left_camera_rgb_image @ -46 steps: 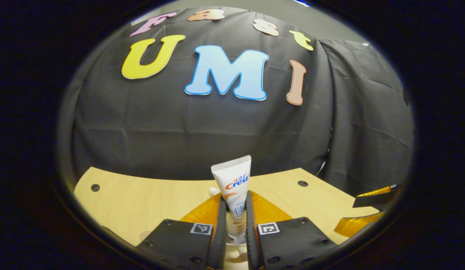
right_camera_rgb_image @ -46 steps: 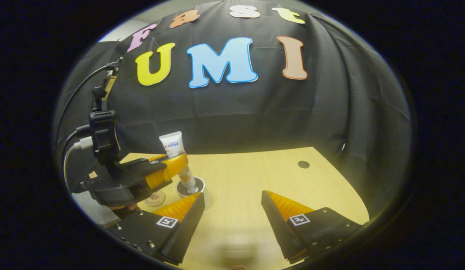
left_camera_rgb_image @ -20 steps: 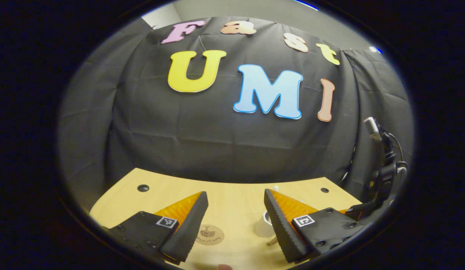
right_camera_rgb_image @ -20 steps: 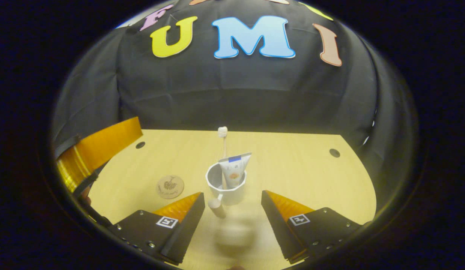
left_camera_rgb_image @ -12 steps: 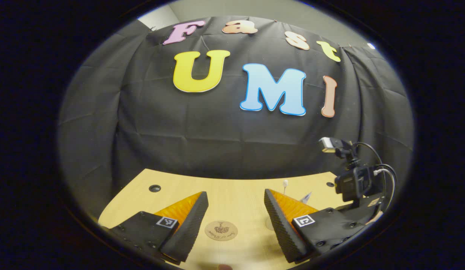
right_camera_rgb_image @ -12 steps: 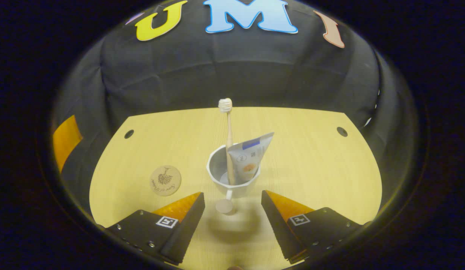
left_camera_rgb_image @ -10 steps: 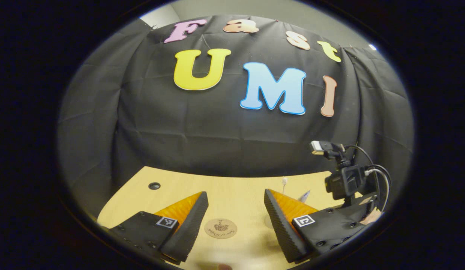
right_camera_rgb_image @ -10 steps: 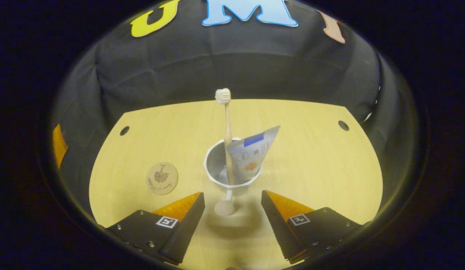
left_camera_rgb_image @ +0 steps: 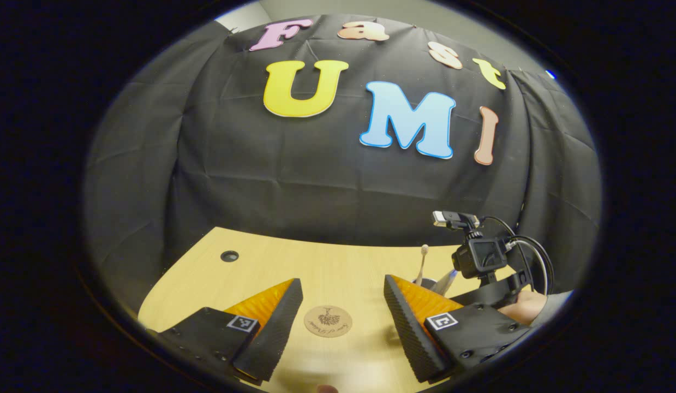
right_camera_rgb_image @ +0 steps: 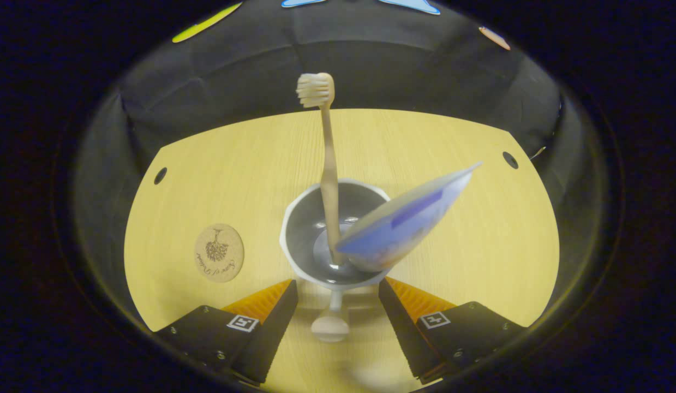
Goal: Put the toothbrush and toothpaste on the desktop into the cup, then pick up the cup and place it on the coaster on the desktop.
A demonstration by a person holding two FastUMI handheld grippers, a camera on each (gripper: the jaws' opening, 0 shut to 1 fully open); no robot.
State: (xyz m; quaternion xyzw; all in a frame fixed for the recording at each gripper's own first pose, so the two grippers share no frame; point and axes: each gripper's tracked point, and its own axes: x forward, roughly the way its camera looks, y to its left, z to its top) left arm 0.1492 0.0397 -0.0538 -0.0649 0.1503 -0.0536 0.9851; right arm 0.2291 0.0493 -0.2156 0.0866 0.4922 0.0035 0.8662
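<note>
Now your white cup (right_camera_rgb_image: 331, 240) stands on the desk (right_camera_rgb_image: 452, 229), just ahead of your right hand-held gripper (right_camera_rgb_image: 338, 297), whose fingers are spread wide on both sides of it. Inside lean the toothpaste (right_camera_rgb_image: 403, 221) and the toothbrush (right_camera_rgb_image: 328, 164). Your left hand-held gripper (left_camera_rgb_image: 343, 311) is wide too, with the coaster (left_camera_rgb_image: 328, 321) lying between its fingers.

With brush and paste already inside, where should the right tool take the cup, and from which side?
Probably by the handle, from the near side. It sticks out of the cup toward the right tool, between its open fingers. The toothbrush and toothpaste stand above the rim, so coming from above looks awkward.
</note>
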